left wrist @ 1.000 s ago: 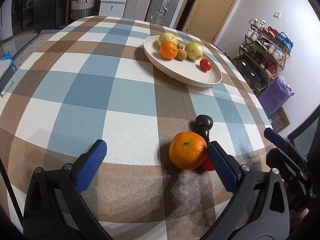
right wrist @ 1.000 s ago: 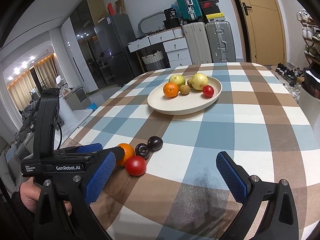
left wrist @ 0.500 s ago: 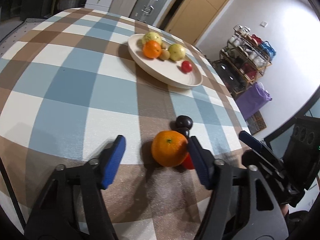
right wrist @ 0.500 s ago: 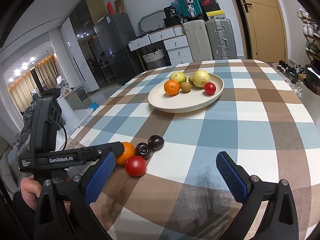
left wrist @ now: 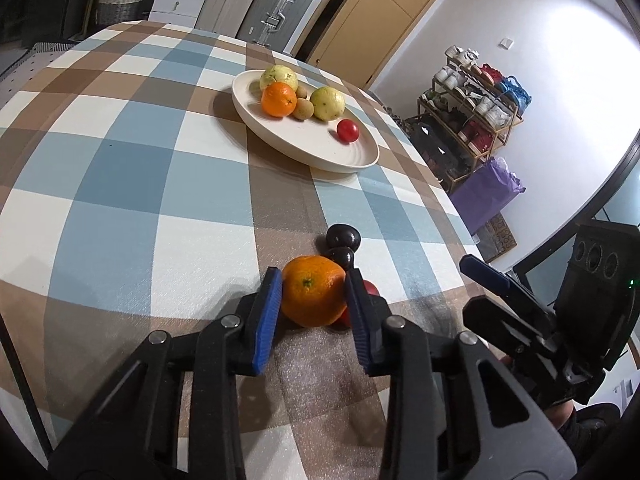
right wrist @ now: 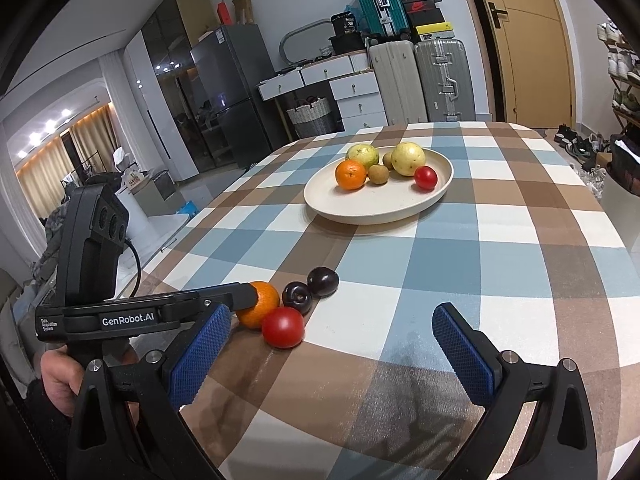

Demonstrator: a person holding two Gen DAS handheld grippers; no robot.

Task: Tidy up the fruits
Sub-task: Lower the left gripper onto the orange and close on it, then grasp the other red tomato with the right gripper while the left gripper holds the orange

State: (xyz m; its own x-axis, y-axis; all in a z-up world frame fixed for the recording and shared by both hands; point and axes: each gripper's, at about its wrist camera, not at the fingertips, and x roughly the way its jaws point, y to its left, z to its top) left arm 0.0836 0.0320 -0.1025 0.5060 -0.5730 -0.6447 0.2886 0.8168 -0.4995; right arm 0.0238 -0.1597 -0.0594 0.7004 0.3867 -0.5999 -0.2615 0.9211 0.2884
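Note:
An orange (left wrist: 313, 294) lies on the checked tablecloth, and my left gripper (left wrist: 312, 276) is closing on it, both blue pads against its sides. Touching it are a red tomato (right wrist: 283, 327) and two dark plums (right wrist: 297, 297) (right wrist: 323, 281). My right gripper (right wrist: 330, 316) stands open over bare cloth just right of this cluster, nothing between its fingers. Farther back, a cream plate (right wrist: 372, 212) holds another orange (right wrist: 351, 174), two yellow-green fruits, small brown kiwis and a red tomato (right wrist: 425, 177).
The table's rounded edge (left wrist: 452, 216) runs close on the right in the left wrist view. Beyond it stand a shoe rack (left wrist: 476, 112) and a purple bag (left wrist: 486, 196). Suitcases (right wrist: 420, 80) and drawers stand behind the table's far end.
The left jaws have closed from wide open until their pads meet the orange, and the left gripper has tipped a little. The right gripper has kept still.

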